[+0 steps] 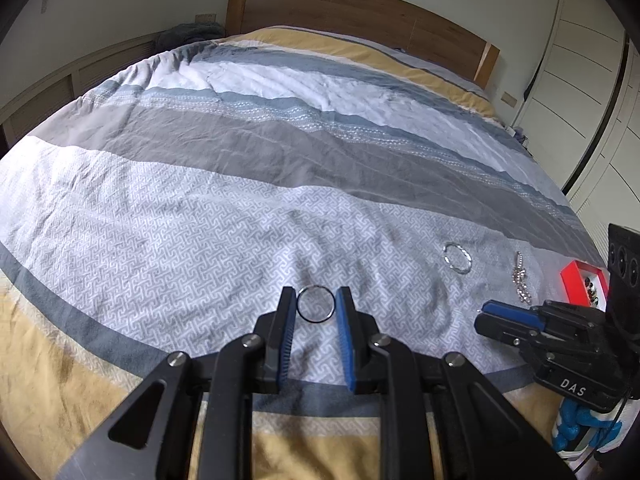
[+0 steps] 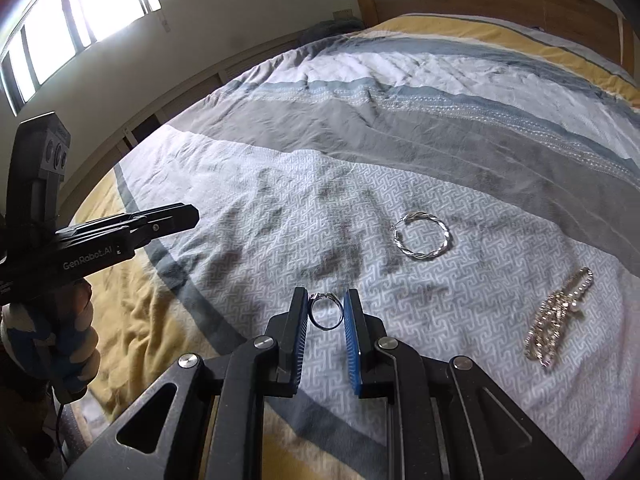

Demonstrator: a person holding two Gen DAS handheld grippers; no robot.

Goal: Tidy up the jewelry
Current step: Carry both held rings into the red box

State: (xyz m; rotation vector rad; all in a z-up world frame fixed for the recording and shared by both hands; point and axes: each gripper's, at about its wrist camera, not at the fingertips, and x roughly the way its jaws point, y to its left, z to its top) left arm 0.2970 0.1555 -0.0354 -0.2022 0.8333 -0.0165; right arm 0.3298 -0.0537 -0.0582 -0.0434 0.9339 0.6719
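Jewelry lies scattered on my striped bedspread [image 1: 280,208]. In the left wrist view, my left gripper [image 1: 316,304] is nearly closed, its pads pinching a plain dark ring [image 1: 315,309] at centre frame. Only this view shows the red box [image 1: 585,282] at the right edge. In the right wrist view, my right gripper [image 2: 327,308] is clamped just as narrowly on a silver ring with a stone [image 2: 326,313]. Here the twisted silver hoop [image 2: 422,241], right of centre, and the sparkly chain [image 2: 558,316], at lower right, show large and clear; only this view shows the window [image 2: 80,4] at upper left.
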